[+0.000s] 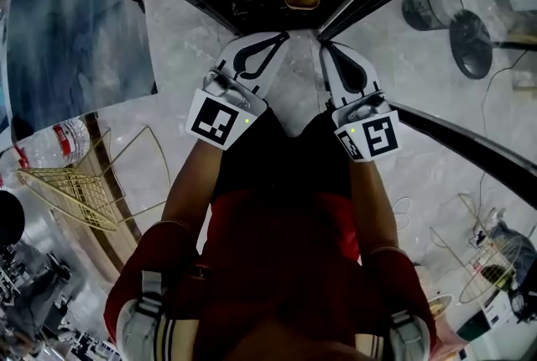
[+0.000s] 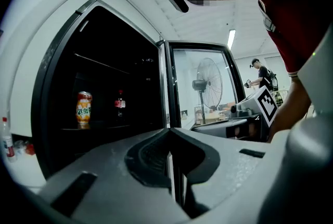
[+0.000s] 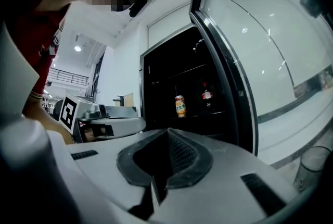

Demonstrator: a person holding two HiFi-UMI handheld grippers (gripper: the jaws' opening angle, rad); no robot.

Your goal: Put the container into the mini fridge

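Seemingly done: container (image 2: 84, 109) upright on mini fridge (image 2: 52, 77) shelf, beside bottle (image 2: 119, 105). Both pressed together, empty: left gripper (image 2: 169, 137) & right gripper (image 3: 166, 137). Risk: clipping open door (image 3: 250, 51) edge or toppling container w/ careless swing.

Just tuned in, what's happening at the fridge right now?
A person holds both grippers level in front of the mini fridge, whose door stands open. The left gripper and right gripper are both shut with nothing between their jaws. Inside, a yellow can and a dark bottle stand on a shelf.
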